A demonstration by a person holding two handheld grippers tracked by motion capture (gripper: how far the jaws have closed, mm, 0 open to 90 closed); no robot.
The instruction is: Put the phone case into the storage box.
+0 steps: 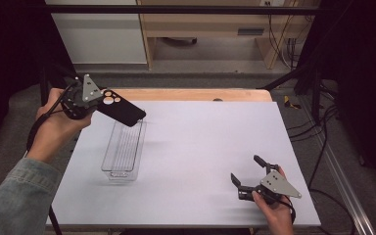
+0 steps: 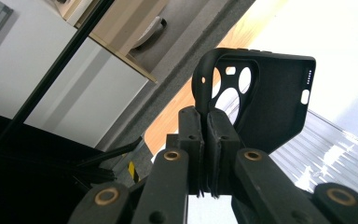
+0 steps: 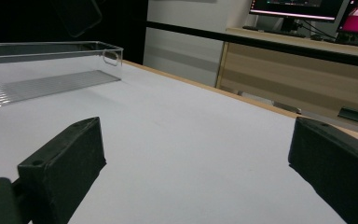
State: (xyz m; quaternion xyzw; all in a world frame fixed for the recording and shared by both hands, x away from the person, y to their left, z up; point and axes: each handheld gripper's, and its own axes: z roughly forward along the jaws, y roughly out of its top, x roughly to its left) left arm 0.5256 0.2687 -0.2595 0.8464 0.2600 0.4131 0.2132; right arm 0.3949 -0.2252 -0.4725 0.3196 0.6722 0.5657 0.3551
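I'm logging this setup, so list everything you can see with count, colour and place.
phone case: one, black, in the air over the far end of the bin, pinched at its camera-cutout edge
bin: one, clear plastic, long, on the table's left half
table: one, pale grey top with wooden far edge
monitors: two, lit, on a wooden desk behind
left gripper: one, black, shut on the phone case
right gripper: one, black, open, low over the table's near right

Black rubbery phone case (image 2: 265, 102): gripped edge was hidden between left gripper (image 2: 204, 123) pads. In right gripper view it was cropped by the top edge. Clear ribbed plastic tray (image 3: 37, 77) was cut off at the left.
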